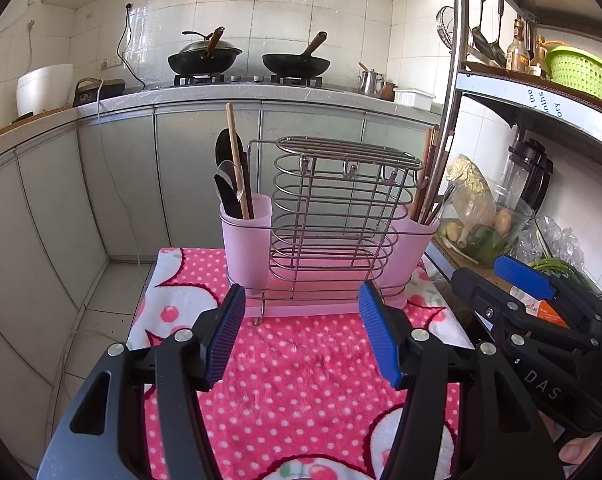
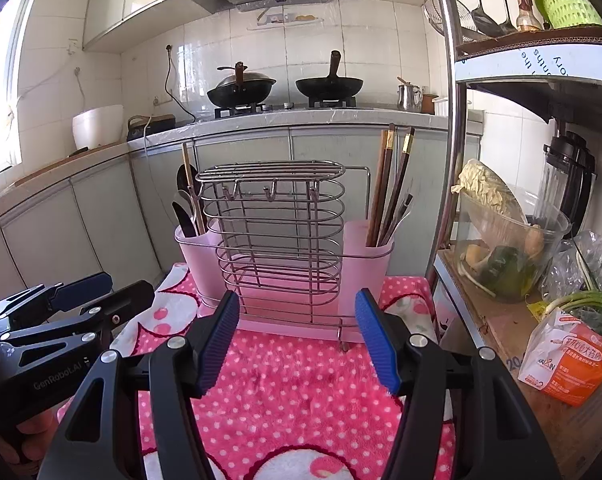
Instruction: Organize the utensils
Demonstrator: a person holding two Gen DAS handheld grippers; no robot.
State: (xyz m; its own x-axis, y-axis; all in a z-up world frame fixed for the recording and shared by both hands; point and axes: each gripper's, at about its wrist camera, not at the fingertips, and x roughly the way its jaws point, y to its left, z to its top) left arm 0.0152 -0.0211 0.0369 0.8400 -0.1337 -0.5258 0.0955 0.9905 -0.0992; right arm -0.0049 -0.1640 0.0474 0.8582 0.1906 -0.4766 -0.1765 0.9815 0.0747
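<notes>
A pink utensil holder (image 1: 245, 240) (image 2: 199, 256) with a wire rack (image 1: 329, 208) (image 2: 273, 232) in its middle stands on a pink polka-dot towel (image 1: 301, 360) (image 2: 293, 392). Its left cup holds black and clear spoons and a wooden stick (image 1: 229, 184) (image 2: 187, 200). Its right cup holds brown chopsticks (image 1: 427, 176) (image 2: 385, 184). My left gripper (image 1: 301, 296) (image 2: 117, 290) hovers open over the towel, just short of the holder, with nothing between its fingers. My right gripper (image 2: 298, 300) (image 1: 497, 280) is beside it on the right, also open and holding nothing.
A metal shelf post (image 2: 451, 140) rises close on the right. The shelf carries a glass bowl of vegetables (image 2: 505, 248), a blender (image 2: 569, 184), an orange packet (image 2: 569, 364) and a green basket (image 1: 585, 72). Behind are cabinets and a counter with two woks (image 1: 205, 58).
</notes>
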